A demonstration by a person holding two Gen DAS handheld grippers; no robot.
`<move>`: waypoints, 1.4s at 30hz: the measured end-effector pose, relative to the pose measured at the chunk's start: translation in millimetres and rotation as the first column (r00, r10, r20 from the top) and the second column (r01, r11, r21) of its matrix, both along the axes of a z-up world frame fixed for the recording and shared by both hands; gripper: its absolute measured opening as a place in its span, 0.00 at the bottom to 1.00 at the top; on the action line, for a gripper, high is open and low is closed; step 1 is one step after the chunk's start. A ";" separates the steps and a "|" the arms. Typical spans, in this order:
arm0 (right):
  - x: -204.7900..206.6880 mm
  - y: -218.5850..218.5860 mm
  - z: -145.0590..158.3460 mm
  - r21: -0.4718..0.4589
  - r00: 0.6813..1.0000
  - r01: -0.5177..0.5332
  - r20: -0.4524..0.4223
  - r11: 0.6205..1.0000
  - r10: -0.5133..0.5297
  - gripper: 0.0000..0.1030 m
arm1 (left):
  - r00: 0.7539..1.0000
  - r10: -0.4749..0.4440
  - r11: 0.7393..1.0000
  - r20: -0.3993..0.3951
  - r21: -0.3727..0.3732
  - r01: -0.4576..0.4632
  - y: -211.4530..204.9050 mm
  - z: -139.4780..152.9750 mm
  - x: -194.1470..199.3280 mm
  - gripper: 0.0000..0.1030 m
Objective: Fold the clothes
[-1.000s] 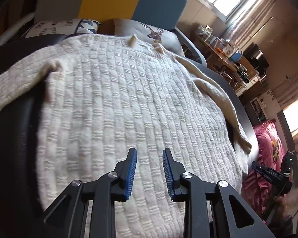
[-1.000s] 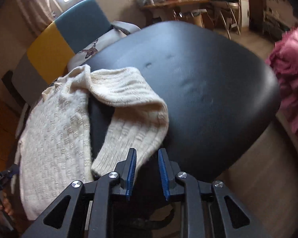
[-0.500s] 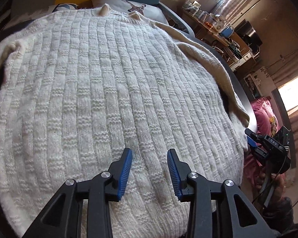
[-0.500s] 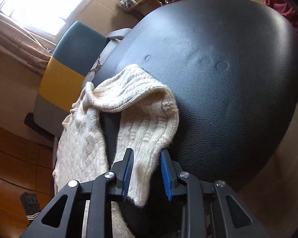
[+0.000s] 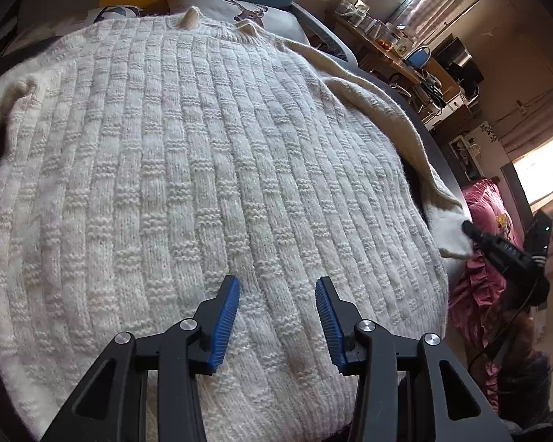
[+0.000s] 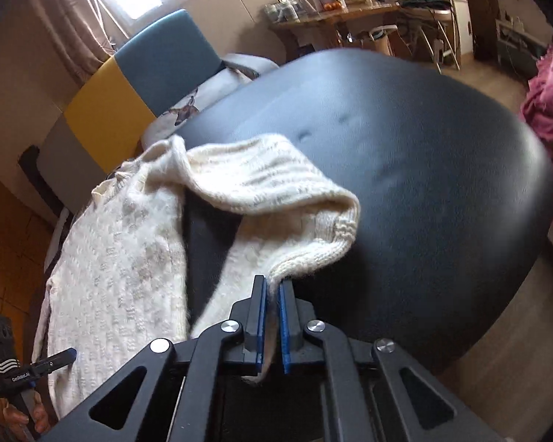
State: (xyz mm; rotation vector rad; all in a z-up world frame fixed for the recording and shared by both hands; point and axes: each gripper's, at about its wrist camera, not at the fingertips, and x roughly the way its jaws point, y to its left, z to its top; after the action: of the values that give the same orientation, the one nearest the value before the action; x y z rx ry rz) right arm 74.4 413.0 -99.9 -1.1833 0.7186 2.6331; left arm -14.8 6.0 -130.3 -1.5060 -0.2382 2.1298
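Sweater (image 5: 202,184): cream, basket-weave knit, spread flat with its body covering most of the black padded surface (image 6: 424,184). In the left wrist view the collar lies toward 12 o'clock and the hem toward 6 o'clock, beneath the camera.

Left tongs (image 5: 276,316): released, blue-padded jaws standing apart over the lower body of the sweater near the hem. No fabric sits between the jaws. Whether the tips touch the knit cannot be told.

Right tongs (image 6: 272,316): clenched on the ribbed cuff of the sleeve (image 6: 276,199). A strip of cream fabric is pinched between the two blue pads and hangs below them. From the cuff the sleeve rises toward 12 o'clock, arches and folds back toward the shoulder at 10 o'clock, leaving a gap of bare black surface between sleeve and body.

In the left wrist view the same grip appears at 3 o'clock, where the right tongs hold the sleeve end at the edge of the surface.

Surroundings: a cushion with a deer print (image 5: 247,11) lies beyond the collar at 12 o'clock, against a yellow and blue backrest (image 6: 143,84). A pink ruffled cloth (image 5: 479,228) sits past the surface edge at 3 o'clock. A cluttered side table (image 6: 350,11) stands at 1 o'clock in the right wrist view.
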 end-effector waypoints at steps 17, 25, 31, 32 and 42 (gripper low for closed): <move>-17.9 86.5 59.6 0.216 0.998 0.063 0.008 0.974 -0.066 0.05 | 0.857 -0.300 0.951 -0.419 -0.199 0.236 94.7 115.8 -96.0 0.44; -6.2 89.7 25.1 0.186 0.995 0.067 0.059 0.980 -0.079 0.05 | 0.508 -0.763 0.645 -0.400 -0.516 0.564 226.4 112.8 -129.0 0.44; 0.9 90.7 2.8 0.134 0.992 0.062 0.101 0.989 -0.075 0.05 | 0.206 -0.948 0.317 -0.243 -0.658 0.683 285.9 72.4 -108.4 0.44; 0.9 90.4 -0.8 0.127 0.992 0.057 0.108 0.990 -0.071 0.05 | 0.168 -0.961 0.273 -0.219 -0.664 0.697 292.4 68.8 -105.6 0.44; 19.6 103.6 -20.2 -0.038 0.991 0.083 0.110 0.996 -0.079 0.05 | -0.080 -0.996 -0.026 -0.035 -0.755 0.655 345.2 38.9 -88.4 0.44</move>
State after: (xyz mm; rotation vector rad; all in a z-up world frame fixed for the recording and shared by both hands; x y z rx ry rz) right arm 94.0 516.6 -120.1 -1.2690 0.7893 2.4786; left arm -103.2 351.2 -91.4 -0.5311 1.4317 1.2184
